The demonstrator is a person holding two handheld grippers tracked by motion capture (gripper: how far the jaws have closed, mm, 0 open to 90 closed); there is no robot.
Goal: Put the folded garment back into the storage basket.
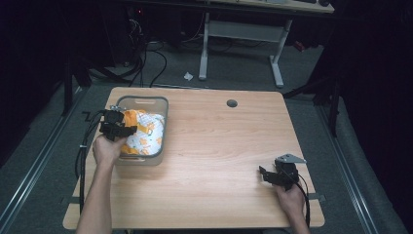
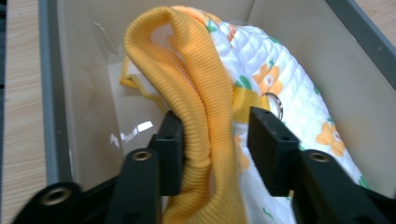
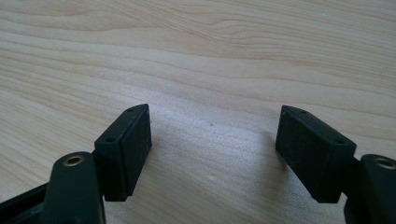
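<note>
Left gripper [image 2: 210, 140]: jaws closed partway around a fold of ribbed orange knit, one pad on each side of it; the left pad presses the knit, the right pad sits against the quilted cloth behind it. Seen from the high view, this gripper [image 1: 117, 127] hangs over the left rim of the bin.
Garment [image 2: 261, 88]: white quilted cloth printed with orange flowers and green leaves, edged in a thick orange ribbed band; a small metal ring shows just beside the right pad. It lies bundled inside the bin, filling most of it, with the orange band raised toward the bin's left wall.
Bin [image 1: 144, 101]: grey, rectangular, pale inside, standing on the table's left part, near its far-left corner.
Right gripper [image 3: 212, 154]: jaws spread wide, nothing between them, bare wood beneath. From above, it [image 1: 267, 174] rests low on the table, well apart from the bin, toward the near-right corner.
Table [image 1: 219, 146]: light wood, with a small round hole to the right of the bin, near the far edge.
</note>
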